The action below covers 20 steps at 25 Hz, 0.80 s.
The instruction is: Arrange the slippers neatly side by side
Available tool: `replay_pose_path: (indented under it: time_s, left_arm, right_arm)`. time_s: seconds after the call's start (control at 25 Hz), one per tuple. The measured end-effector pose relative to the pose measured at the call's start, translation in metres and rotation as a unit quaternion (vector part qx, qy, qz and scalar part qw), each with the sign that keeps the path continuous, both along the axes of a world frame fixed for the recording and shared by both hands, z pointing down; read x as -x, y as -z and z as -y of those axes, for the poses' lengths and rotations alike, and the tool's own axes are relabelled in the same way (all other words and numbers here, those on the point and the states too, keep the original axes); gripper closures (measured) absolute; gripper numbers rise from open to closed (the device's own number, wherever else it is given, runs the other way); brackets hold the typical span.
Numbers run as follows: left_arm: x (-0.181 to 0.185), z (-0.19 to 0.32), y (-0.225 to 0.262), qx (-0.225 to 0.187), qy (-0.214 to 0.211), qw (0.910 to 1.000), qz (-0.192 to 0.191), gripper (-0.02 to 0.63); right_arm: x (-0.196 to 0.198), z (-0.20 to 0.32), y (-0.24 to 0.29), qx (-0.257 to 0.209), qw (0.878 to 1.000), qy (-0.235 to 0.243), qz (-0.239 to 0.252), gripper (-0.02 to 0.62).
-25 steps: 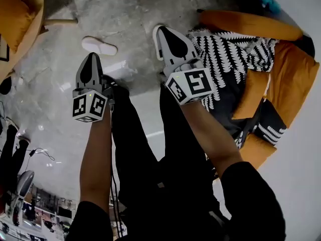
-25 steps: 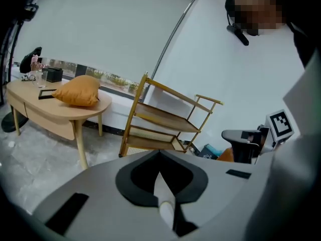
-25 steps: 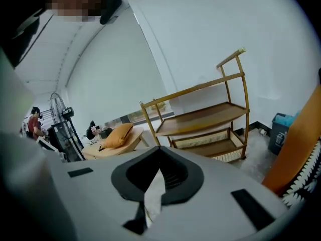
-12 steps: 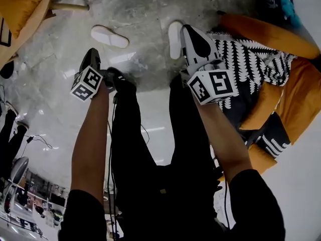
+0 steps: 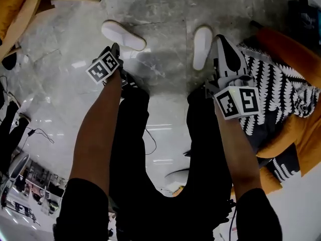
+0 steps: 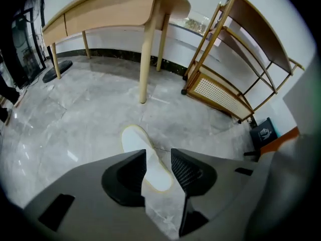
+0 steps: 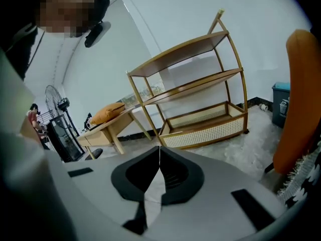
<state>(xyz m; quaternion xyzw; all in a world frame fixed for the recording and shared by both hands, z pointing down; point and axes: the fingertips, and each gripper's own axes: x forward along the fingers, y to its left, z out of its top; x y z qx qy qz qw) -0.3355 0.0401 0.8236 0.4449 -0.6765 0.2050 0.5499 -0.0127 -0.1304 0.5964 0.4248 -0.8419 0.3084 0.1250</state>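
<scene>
The left slipper lies slanted on the grey floor. The left hand-held gripper hangs just over it. Its jaws have just been opening and stand wide, with the slipper showing in the gap, unpinched. Well apart to the right lies the right slipper, and beside it the right hand-held gripper is closed and empty. The 2 slippers look light, soft and floppy, so pinching across the sole edge probably holds best.
</scene>
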Motion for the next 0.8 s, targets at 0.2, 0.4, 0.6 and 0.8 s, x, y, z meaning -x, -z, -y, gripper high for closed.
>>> replay_pose_path:
  time_s: [0.2,0.4,0.6,0.8]
  left_arm:
    - [0.011,0.021,-0.048,-0.018,0.036,0.9992,-0.003,0.431]
    - [0.013,0.027,-0.091,-0.004,0.034,0.9994,0.004,0.42]
    - [0.025,0.018,-0.113,0.021,0.053,0.9979,0.03,0.477]
    - [0.024,0.016,-0.11,0.018,0.071,0.997,0.023,0.572]
  right_arm:
    - [-0.005,-0.006,-0.045,0.008,1.0,0.008,-0.005,0.563]
    - [-0.007,-0.006,-0.069,0.004,1.0,0.002,-0.009,0.563]
    - [-0.008,-0.003,-0.078,-0.005,1.0,0.0,-0.009,0.563]
    - [-0.016,0.0,-0.078,-0.011,1.0,-0.004,-0.021,0.563]
